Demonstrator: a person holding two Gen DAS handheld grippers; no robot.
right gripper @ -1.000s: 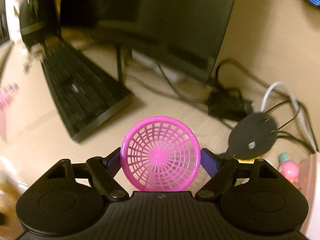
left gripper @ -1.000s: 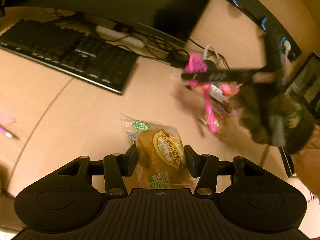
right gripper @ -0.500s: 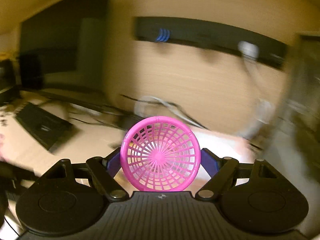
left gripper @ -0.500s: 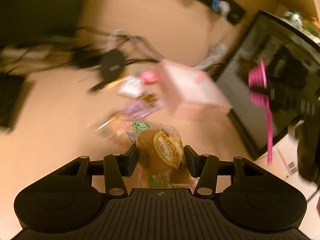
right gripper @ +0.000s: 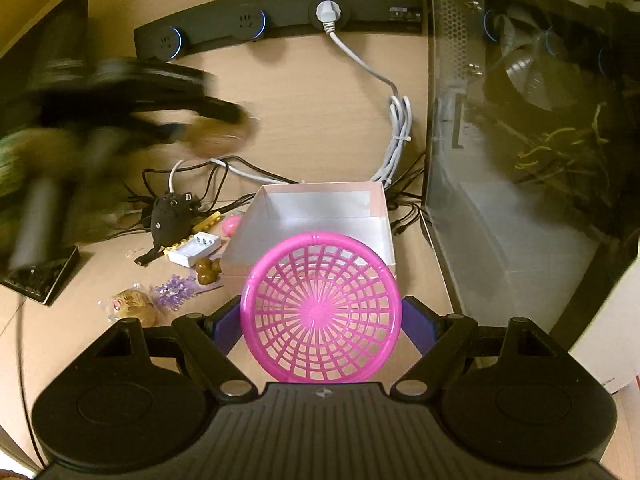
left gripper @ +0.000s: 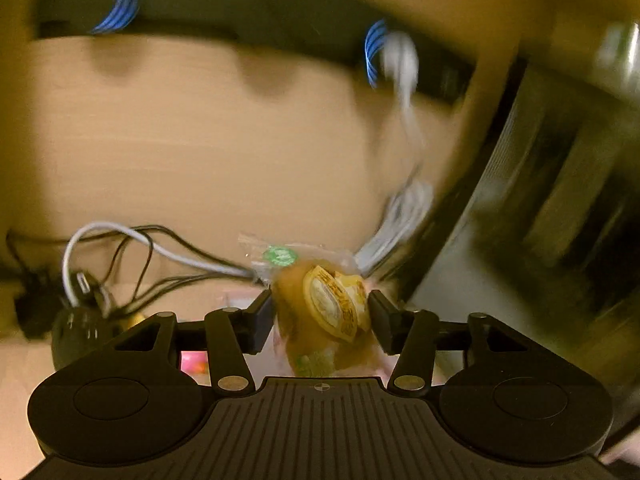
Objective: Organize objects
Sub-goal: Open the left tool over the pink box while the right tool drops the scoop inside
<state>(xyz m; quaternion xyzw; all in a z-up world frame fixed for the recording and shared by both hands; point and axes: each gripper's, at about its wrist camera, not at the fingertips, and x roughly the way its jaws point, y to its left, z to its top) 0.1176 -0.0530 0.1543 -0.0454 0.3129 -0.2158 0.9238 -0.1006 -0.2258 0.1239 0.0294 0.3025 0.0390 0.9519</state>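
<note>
My left gripper (left gripper: 320, 314) is shut on a wrapped bread bun (left gripper: 324, 312) and holds it in the air; it also shows blurred in the right wrist view (right gripper: 208, 132), up and left of the box. My right gripper (right gripper: 320, 320) is shut on a round pink plastic basket (right gripper: 320, 312), held just in front of an open white box (right gripper: 320, 208) on the desk. The box looks empty inside.
A glass-sided computer case (right gripper: 520, 140) stands right of the box. Cables (right gripper: 396, 136), a black hub (right gripper: 170, 220), a white holder (right gripper: 194, 248), a second wrapped bun (right gripper: 130, 304), purple beads (right gripper: 174, 292) and a keyboard corner (right gripper: 36, 276) lie to the left.
Both grippers swung right from the keyboard area toward the white box and computer case. The left one rose with the bun. Both grips stayed the same.
</note>
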